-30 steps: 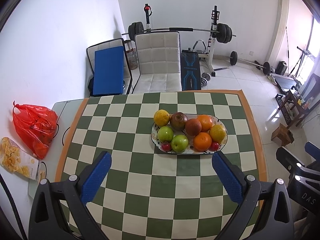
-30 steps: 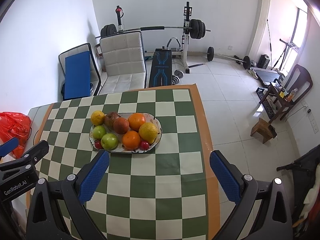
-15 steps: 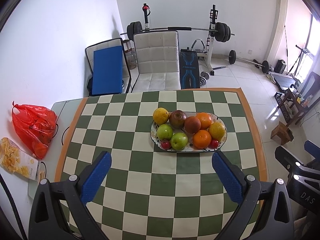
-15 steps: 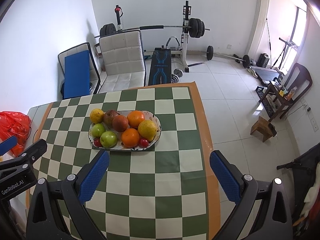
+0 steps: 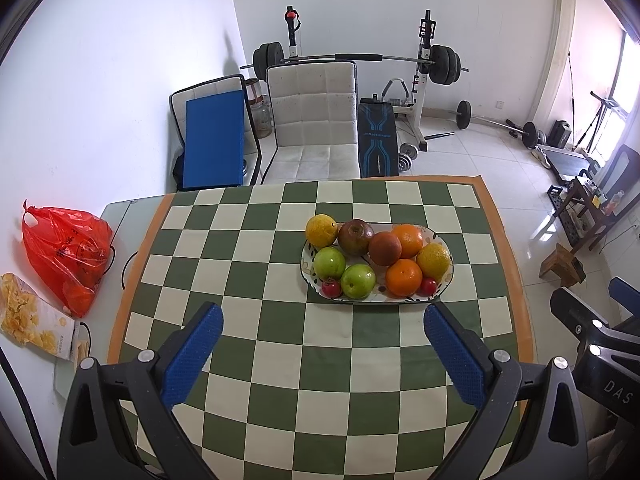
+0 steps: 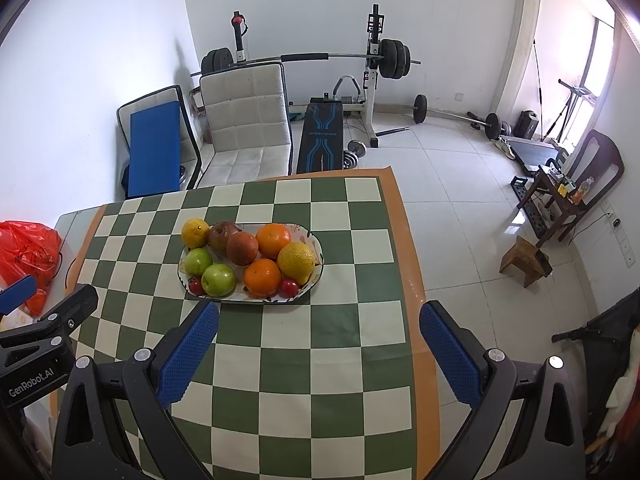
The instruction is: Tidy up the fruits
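An oval patterned plate [image 5: 447, 282] [image 6: 316, 242] sits on the green-and-white checked table and holds several fruits: two green apples [image 5: 358, 281] [image 6: 218, 279], oranges [image 5: 404, 277] [image 6: 262, 277], yellow citrus [image 5: 321, 230] [image 6: 296, 263], dark red apples [image 5: 356, 237] [image 6: 242, 248] and small red fruits [image 5: 331, 287] [image 6: 288, 287]. My left gripper [image 5: 323, 320] hangs open above the table, short of the plate's near rim. My right gripper [image 6: 319, 318] is open too, nearer the table's right edge, with nothing between its fingers.
A red plastic bag [image 5: 66, 254] [image 6: 24, 254] and a snack packet [image 5: 28, 316] lie on the glass strip left of the tablecloth. A white chair [image 5: 314, 120] stands behind the table. Gym equipment fills the room beyond. A small wooden stool [image 6: 524, 260] stands on the floor right.
Both grippers have drifted back and up slightly, so the plate sits a little higher in both views. Both stay open, and the fruits have not moved.
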Tool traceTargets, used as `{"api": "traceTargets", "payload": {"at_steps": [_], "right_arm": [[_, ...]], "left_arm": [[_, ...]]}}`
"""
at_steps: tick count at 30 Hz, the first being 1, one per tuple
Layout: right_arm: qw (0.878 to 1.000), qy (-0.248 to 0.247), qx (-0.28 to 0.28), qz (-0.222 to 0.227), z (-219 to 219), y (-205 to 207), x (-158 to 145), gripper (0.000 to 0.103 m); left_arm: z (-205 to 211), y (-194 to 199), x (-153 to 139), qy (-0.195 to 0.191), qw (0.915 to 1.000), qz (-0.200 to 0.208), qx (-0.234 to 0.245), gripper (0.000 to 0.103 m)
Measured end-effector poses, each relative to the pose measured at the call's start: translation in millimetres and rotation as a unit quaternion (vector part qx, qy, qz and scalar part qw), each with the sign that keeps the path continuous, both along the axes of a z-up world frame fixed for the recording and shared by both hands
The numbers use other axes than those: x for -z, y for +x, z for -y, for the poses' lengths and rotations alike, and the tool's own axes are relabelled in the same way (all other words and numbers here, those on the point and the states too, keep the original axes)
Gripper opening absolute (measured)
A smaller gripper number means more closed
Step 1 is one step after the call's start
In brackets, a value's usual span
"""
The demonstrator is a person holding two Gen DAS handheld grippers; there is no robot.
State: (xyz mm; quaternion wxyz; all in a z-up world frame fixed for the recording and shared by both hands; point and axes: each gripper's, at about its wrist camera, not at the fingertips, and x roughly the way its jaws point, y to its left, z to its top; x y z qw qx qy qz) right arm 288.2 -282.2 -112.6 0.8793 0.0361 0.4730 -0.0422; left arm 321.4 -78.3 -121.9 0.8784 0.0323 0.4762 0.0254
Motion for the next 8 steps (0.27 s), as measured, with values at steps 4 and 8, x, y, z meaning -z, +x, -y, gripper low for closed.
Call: {"api": "traceTargets", "payload": {"at_steps": [4,8], "right_arm": [[1.000,0.000,0.000,0.000,-0.6,0.4,-0.1,0.102],[1.000,0.000,0.000,0.000,-0.8,0.4,-0.1,0.102]], "left_arm": [[0.0,-0.1,-0.2,-0.002,1.0000,-0.001,0.000,0.103],[1.8,-3.6,2.1,-0.002,1.0000,0.003,0.005,0.103]]}}
